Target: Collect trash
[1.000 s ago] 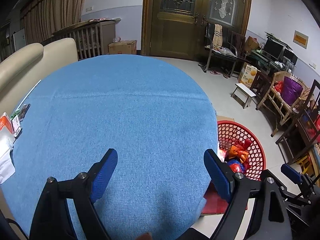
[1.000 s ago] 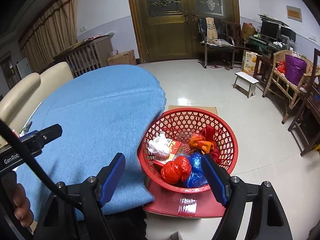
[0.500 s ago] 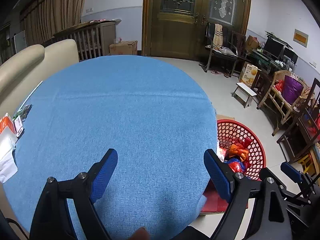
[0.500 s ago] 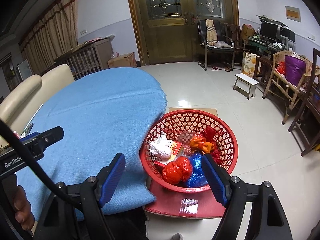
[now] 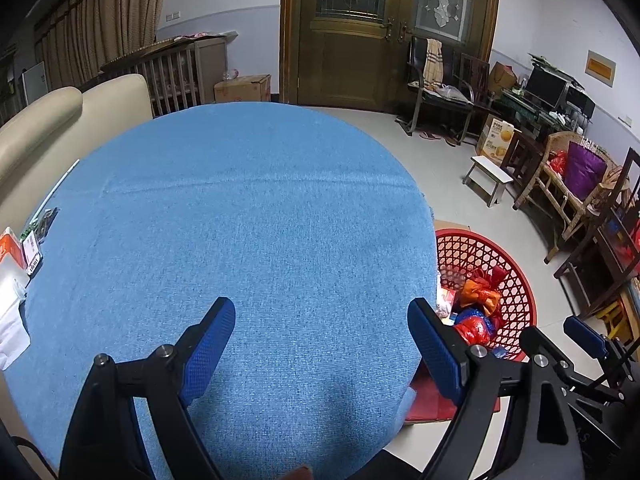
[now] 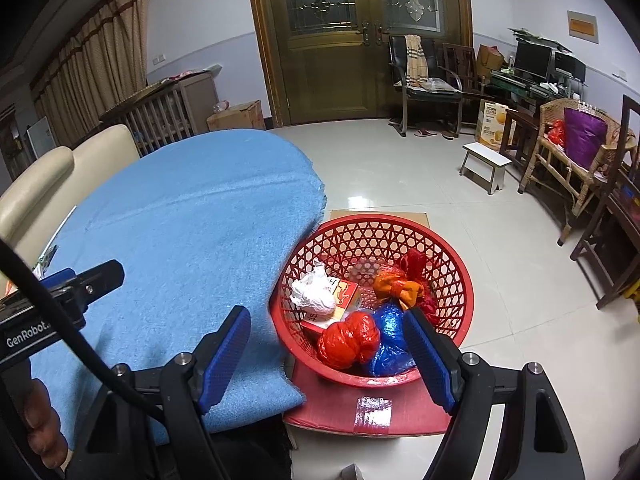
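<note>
the left claw point(image 5: 322, 318) hangs wide open over the near part of the table point(image 5: 248, 216), its blue pads well apart with only blue cloth between them. the right claw point(image 6: 326, 326) is likewise spread open and holds nothing; it sits beside the table's right edge, with the near rim of the red basket point(image 6: 456, 256) showing between its pads. in the right wrist view the left claw's black body pokes in from the left over the cloth.

the trash lies inside the red basket, which stands on a red board point(image 6: 340, 412) on the floor just beside the table. nearest in it are a knotted red bag point(image 6: 348, 338) and a blue bag point(image 6: 390, 330) touching each other. behind them a crumpled white bag point(image 6: 314, 294) rests on a red and yellow box point(image 6: 346, 294), and an orange bag point(image 6: 396, 284) lies against the far right wall with a darker red bag point(image 6: 414, 262) behind it.

at the far left edge of the table, in the left wrist view, sit a few small packets and papers point(image 5: 18, 264), too small to read.

farther off on the pale floor stand a white stool point(image 6: 486, 166), a wicker chair with a purple cushion point(image 6: 586, 140), a black chair point(image 6: 426, 80) and, at the back, a wooden double door point(image 6: 356, 40).
</note>
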